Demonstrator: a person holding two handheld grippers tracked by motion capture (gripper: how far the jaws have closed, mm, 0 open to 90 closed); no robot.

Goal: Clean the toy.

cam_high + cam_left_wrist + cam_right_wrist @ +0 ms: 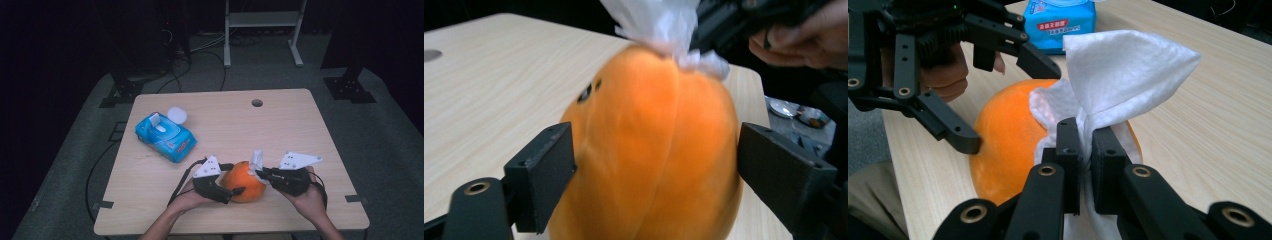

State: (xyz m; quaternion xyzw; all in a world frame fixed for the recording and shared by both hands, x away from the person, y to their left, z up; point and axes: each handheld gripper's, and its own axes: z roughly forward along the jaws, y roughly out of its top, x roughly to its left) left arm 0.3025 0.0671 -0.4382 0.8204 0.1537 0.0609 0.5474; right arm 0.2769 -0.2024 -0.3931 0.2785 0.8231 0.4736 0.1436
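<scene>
Black jaws of my right gripper [1087,145] are pinched on a crumpled white wipe [1118,70], pressing it against the top of the round orange fruit [1008,135]. My left gripper [654,170] brackets the fruit, jaws spread against both sides, steadying it near the front edge of the light wooden table [280,125]. Judged step: wiping the fruit. The next move calls for steady bracing and light strokes. A blue wipe packet [167,136] lies well apart.

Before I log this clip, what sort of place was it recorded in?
Probably a lab or recording studio, not a home: a bare wooden table on grey carpet, dark curtains around it, floor cables and a white equipment stand behind.
</scene>
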